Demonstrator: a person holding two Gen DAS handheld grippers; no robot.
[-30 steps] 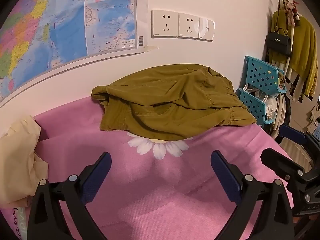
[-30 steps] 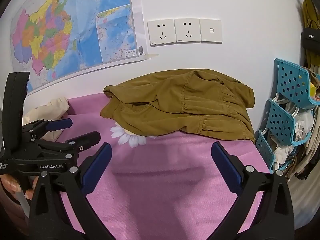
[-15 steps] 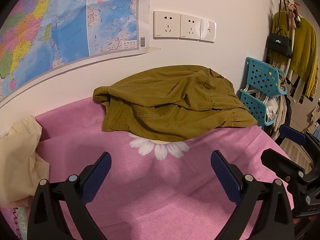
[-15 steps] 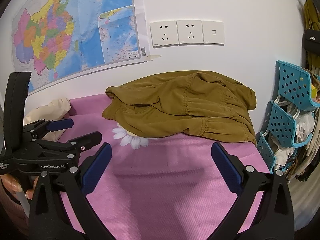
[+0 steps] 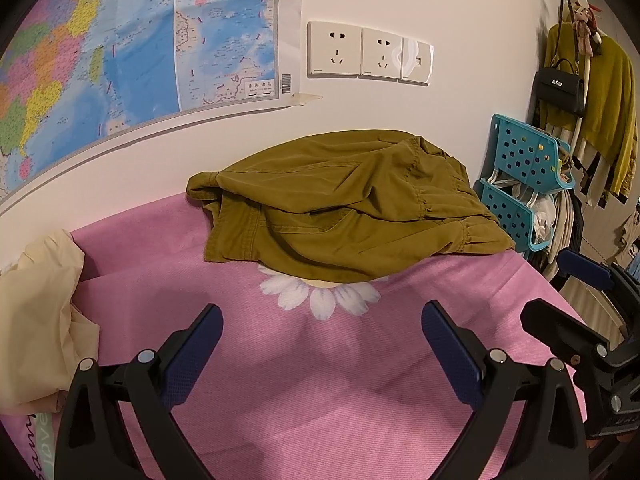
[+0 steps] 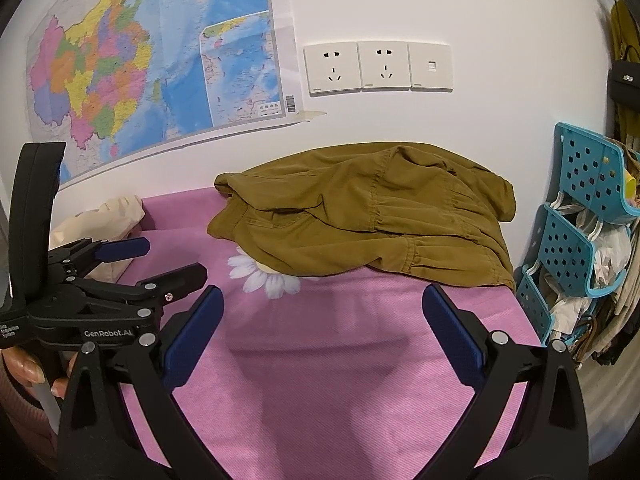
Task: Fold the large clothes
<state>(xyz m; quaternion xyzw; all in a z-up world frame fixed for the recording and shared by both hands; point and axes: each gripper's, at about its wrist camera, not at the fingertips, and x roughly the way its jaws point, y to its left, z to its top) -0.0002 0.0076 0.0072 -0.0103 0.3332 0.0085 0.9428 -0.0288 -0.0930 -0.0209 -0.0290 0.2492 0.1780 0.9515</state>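
**Both grippers wide apart over the pink sheet**

Our left gripper (image 5: 320, 344) and right gripper (image 6: 322, 326) hover level, jaws spread, empty, above the pink daisy-print sheet (image 6: 340, 380). "GenRobot.AI" marks the left tool's body. Beyond, the crumpled olive-green cotton garment (image 5: 344, 220) lies against the wall.

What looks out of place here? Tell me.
The olive garment lies bunched against the wall, not spread flat, half covering the daisy print on the pink sheet. A cream cloth is crumpled at the left edge.
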